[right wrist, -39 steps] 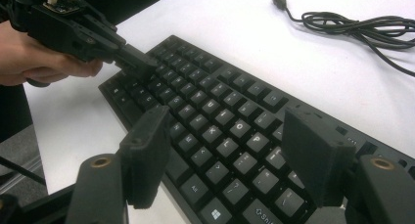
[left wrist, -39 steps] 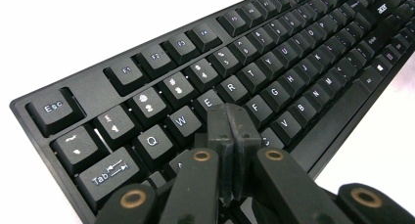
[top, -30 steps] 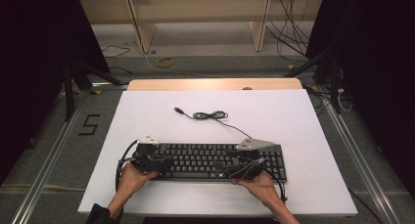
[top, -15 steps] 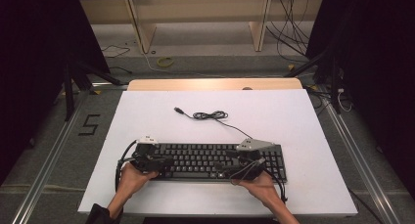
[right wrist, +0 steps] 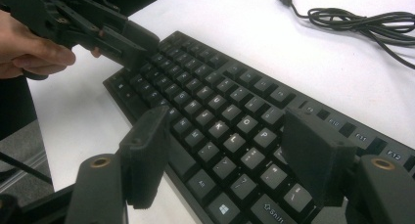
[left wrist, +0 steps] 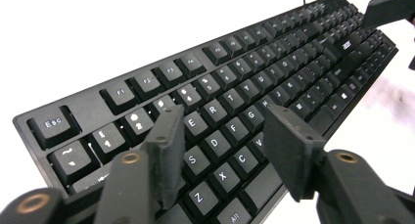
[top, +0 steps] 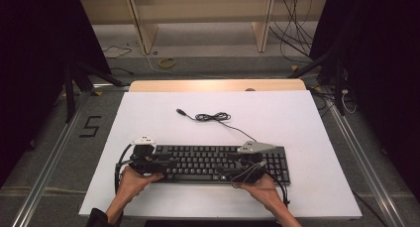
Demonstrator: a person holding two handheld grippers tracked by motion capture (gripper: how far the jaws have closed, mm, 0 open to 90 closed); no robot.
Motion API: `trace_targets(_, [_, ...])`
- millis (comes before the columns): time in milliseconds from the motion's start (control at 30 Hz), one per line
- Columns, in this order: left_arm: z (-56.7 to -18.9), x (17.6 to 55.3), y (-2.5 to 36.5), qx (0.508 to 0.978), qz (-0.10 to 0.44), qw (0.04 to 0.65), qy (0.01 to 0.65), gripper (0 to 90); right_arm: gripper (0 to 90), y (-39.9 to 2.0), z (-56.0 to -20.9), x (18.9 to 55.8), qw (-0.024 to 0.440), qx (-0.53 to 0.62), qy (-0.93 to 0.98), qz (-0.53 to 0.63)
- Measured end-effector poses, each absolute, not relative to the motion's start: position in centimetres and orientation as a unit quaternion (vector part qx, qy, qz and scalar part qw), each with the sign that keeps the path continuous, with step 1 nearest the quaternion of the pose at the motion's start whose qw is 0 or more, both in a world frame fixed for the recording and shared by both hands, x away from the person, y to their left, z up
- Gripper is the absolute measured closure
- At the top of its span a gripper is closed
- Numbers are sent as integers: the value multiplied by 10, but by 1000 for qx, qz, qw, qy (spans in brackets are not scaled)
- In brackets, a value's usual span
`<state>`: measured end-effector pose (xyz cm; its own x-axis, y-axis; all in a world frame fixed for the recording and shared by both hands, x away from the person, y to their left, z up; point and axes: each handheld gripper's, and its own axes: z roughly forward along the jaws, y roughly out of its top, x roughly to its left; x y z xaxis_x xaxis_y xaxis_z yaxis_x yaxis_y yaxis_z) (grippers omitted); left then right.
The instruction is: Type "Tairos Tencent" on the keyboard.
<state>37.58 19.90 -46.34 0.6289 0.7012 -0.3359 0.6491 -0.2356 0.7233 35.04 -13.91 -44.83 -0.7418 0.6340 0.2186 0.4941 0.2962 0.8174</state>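
left gripper jaws just opened (nothing between), low over keyboard

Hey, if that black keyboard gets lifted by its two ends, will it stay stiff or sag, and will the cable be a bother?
The keyboard looks like one long rigid slab, so it probably stays stiff. Its flat, low body seems unlikely to roll or tip. The cable lies loosely coiled on the table behind it, so it is likely floppy and would trail or drag.

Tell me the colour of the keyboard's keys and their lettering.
Black keys with white lettering on the keyboard, clearest in the left gripper view.
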Motion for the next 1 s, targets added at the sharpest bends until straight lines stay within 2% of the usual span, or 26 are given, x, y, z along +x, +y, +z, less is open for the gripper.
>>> trace_targets(267, [-460,372,202,771,34,467,432,384,361,-136,-449,351,71,351,802,479])
trace_targets(500, [-457,369,206,761,40,486,428,330,366,-131,-449,351,67,348,803,479])
trace_targets(1000, [-454,362,210,754,45,502,422,300,424,-119,-450,351,56,336,810,477])
